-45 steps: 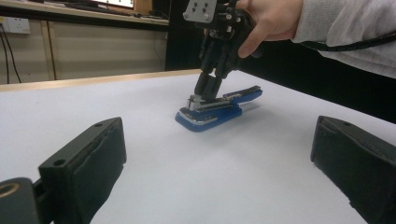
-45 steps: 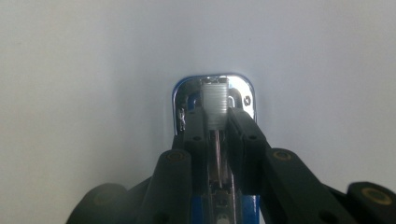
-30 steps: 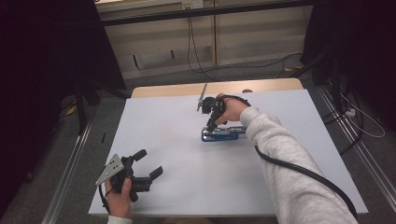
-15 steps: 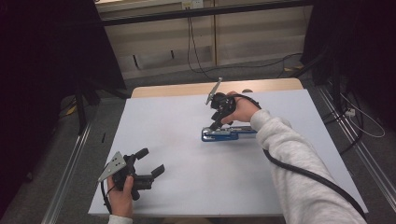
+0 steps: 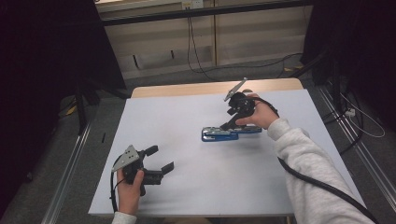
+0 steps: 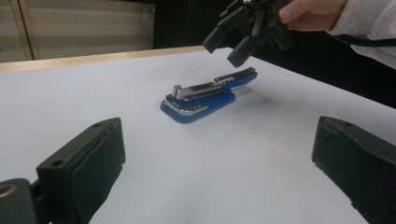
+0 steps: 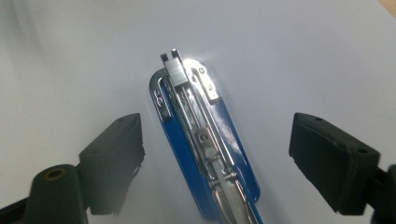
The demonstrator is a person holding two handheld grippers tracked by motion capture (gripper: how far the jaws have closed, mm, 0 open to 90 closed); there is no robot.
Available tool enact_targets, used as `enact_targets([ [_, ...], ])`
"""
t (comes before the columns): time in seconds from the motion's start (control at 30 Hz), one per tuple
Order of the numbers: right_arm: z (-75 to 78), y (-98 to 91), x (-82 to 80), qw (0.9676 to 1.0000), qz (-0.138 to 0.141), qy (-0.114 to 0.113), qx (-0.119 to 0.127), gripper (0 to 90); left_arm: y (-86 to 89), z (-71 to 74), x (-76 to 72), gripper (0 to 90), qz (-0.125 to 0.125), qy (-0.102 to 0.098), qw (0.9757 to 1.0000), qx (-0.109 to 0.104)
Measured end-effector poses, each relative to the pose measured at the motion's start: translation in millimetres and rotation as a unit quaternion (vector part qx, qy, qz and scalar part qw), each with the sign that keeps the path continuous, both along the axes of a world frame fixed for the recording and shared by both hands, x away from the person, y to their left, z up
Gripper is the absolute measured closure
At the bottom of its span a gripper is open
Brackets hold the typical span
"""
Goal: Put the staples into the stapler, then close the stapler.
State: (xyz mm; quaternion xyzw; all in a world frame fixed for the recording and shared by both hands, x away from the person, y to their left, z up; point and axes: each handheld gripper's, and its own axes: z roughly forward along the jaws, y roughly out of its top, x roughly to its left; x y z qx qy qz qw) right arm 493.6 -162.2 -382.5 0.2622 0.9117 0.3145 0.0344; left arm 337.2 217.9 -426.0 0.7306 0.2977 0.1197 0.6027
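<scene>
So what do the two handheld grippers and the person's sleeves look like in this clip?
Both grippers are black, each with two blocky black jaws faced with dark pads. The left gripper carries a grey three-cornered plate on top and trails a thin black cable. The right gripper bears a similar grey plate, and a thick black cable runs back along the arm. The right sleeve is light grey fleece; a pale cuff shows at the left wrist.

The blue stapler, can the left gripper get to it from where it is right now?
Probably yes. Bare white table lies between the open left gripper and the blue stapler. The right gripper hangs just above the stapler's far end, so the two might bump there.
</scene>
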Motion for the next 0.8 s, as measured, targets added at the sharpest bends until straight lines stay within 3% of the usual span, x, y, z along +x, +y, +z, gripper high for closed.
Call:
enact_targets([
  [0.07, -1.7, -6.5, -3.4, 0.9999, -0.008, -0.005, 0.013, 15.0, -1.6, 0.0, 1.7, 2.6, 0.0, 0.003, 1.0, -0.001],
  [0.3, -5.5, -21.1, -17.2, 0.9989, -0.038, -0.023, 0.018, 11.1, -7.2, 0.7, 7.6, 2.5, -0.009, 0.014, 0.9998, 0.004],
  [0.33, -6.1, -27.0, -22.2, 0.9978, -0.049, -0.02, 0.04, 10.2, -9.5, 1.6, 10.0, 2.4, -0.01, 0.016, 0.9998, 0.006],
  [0.37, -6.1, -30.7, -24.6, 0.9971, -0.057, -0.02, 0.047, 9.8, -10.9, 2.3, 11.2, 2.2, -0.008, 0.018, 0.9998, 0.004],
  [0.5, -4.0, -45.4, -33.3, 0.994, -0.089, -0.04, 0.05, 9.5, -17.3, 4.0, 18.0, 2.0, 0.003, 0.02, 0.9997, 0.012],
  [0.8, -11.4, -71.3, -54.1, 0.9856, -0.138, -0.059, 0.078, 9.6, -37.0, -0.7, 32.8, 2.0, -0.007, 0.03, 0.9991, 0.03],
])
